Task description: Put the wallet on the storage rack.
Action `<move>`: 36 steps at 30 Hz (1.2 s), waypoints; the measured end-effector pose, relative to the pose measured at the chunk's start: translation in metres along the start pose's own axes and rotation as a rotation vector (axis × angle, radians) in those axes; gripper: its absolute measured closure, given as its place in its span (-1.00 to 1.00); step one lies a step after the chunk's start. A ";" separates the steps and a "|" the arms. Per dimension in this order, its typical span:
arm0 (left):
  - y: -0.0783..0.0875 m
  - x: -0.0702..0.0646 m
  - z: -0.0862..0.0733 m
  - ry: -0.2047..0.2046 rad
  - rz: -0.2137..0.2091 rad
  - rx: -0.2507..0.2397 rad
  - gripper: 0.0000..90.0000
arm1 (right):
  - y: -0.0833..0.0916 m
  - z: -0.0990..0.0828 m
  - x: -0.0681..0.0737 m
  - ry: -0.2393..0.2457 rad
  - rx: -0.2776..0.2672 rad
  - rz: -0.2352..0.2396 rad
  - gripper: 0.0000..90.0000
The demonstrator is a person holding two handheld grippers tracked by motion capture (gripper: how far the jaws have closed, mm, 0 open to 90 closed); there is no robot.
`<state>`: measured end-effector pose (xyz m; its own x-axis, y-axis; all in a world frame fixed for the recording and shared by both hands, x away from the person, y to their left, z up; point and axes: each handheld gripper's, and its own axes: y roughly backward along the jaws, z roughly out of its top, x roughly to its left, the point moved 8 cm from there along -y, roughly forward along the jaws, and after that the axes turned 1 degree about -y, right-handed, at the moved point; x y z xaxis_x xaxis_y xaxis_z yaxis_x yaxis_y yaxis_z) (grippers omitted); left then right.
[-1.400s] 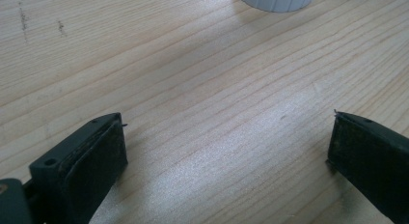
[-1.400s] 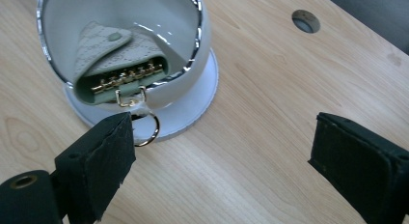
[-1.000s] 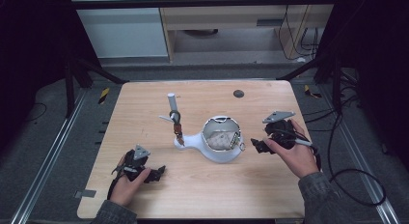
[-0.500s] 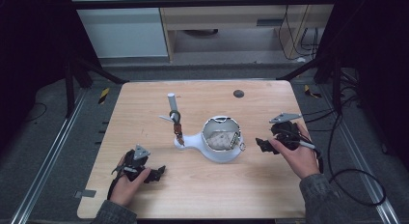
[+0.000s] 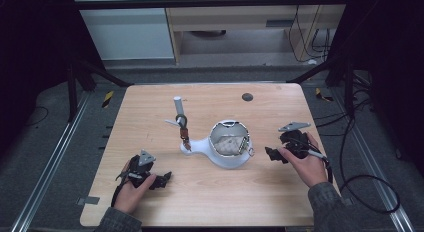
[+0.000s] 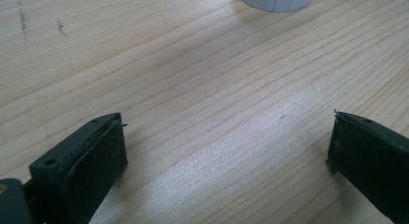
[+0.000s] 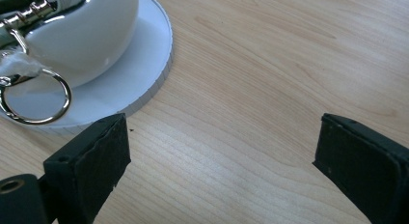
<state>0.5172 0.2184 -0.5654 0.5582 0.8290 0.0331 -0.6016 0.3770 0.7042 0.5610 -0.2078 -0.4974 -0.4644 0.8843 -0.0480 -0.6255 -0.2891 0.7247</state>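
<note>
- The white bowl (image 5: 229, 151) is sitting mid-table on its saucer (image 7: 140, 84), with a metal ring (image 7: 34, 101) hanging off its right side.
- The right gripper (image 5: 276, 154) is hovering just right of the bowl, jaws wide and empty.
- The left gripper (image 5: 161, 180) is resting at the near left, jaws wide, holding nothing.
- Probably reaching for the ring: approaching low and centring it between the jaws should be helping.

The tabletop (image 7: 270, 89) is showing pale, matt wood with fine grain. The white bowl (image 7: 87, 31) is gleaming glossy on a smooth white base (image 7: 144, 69). A polished metal ring (image 7: 34, 101) is shining. The fingers (image 7: 91, 166) are looking matt black, rubbery.
</note>
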 end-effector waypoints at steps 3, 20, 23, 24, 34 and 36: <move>0.000 0.000 0.000 0.000 0.000 0.000 -1.00 | -0.003 -0.005 0.000 -0.011 0.004 -0.002 -0.89; 0.000 0.000 0.000 0.000 0.000 0.000 -1.00 | -0.014 -0.023 -0.002 -0.052 0.006 -0.005 -0.89; 0.000 0.000 0.000 0.000 0.000 0.000 -1.00 | -0.018 -0.027 -0.003 -0.060 0.011 -0.007 -0.89; 0.000 0.000 0.000 0.000 0.000 0.000 -1.00 | -0.018 -0.027 -0.003 -0.060 0.011 -0.007 -0.89; 0.000 0.000 0.000 0.000 0.000 0.000 -1.00 | -0.032 -0.036 -0.008 -0.102 0.007 -0.023 -0.89; 0.000 0.000 0.000 -0.001 0.000 0.000 -1.00 | -0.033 -0.036 -0.009 -0.107 0.003 -0.025 -0.89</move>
<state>0.5172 0.2184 -0.5654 0.5586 0.8287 0.0333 -0.6013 0.3770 0.7045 0.5634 -0.2190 -0.5460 -0.3792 0.9253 0.0071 -0.6344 -0.2655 0.7260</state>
